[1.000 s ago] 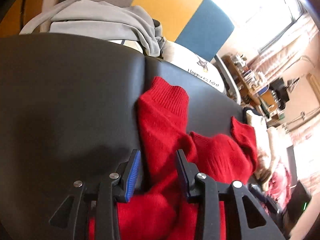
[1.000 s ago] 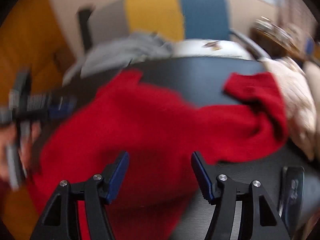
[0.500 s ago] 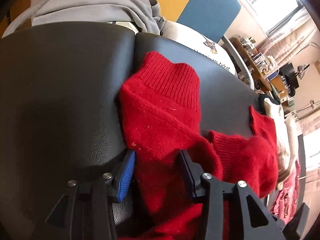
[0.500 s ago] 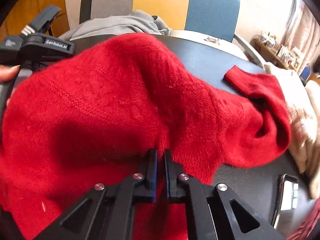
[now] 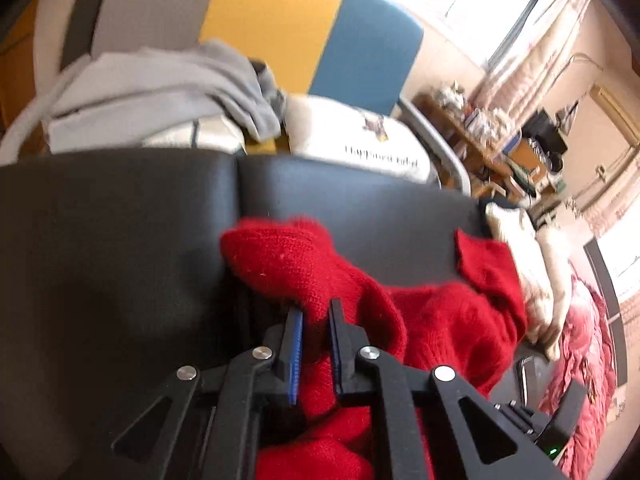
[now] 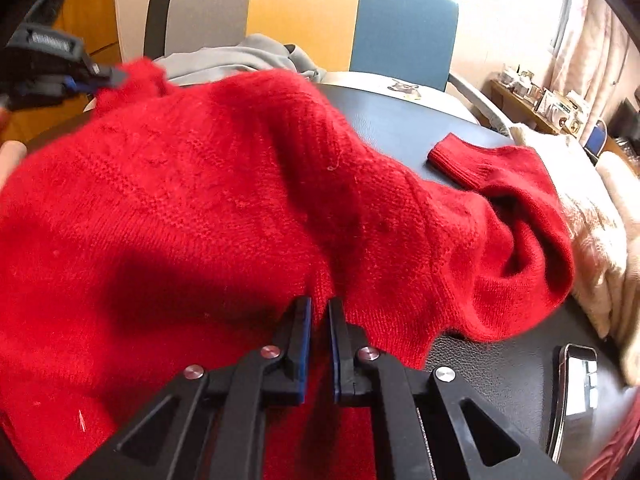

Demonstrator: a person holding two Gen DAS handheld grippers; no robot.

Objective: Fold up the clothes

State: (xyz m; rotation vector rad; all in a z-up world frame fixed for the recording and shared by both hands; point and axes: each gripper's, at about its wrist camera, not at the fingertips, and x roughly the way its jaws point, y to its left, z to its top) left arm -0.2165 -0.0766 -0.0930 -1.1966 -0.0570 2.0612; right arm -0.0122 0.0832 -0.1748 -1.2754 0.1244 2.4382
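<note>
A red knitted sweater (image 6: 224, 200) is held up over the black padded table (image 6: 404, 120). My right gripper (image 6: 319, 312) is shut on its lower edge. My left gripper (image 5: 316, 314) is shut on a sleeve of the red sweater (image 5: 296, 264), lifted off the black table (image 5: 120, 240). In the right wrist view the left gripper (image 6: 116, 76) pinches the sweater's far left corner. The other sleeve's ribbed cuff (image 6: 460, 160) lies flat on the table to the right.
A grey garment (image 5: 160, 88) is heaped behind the table, next to a white cushion with print (image 5: 360, 144). Cream and patterned clothes (image 6: 592, 232) are stacked at the table's right edge. A phone (image 6: 572, 392) lies at the front right. A person's hand (image 6: 10, 160) shows at the left.
My left gripper has closed on the red sleeve and raised it from the table. The right gripper closed on the sweater's edge earlier and keeps its hold while the fabric lifts.
</note>
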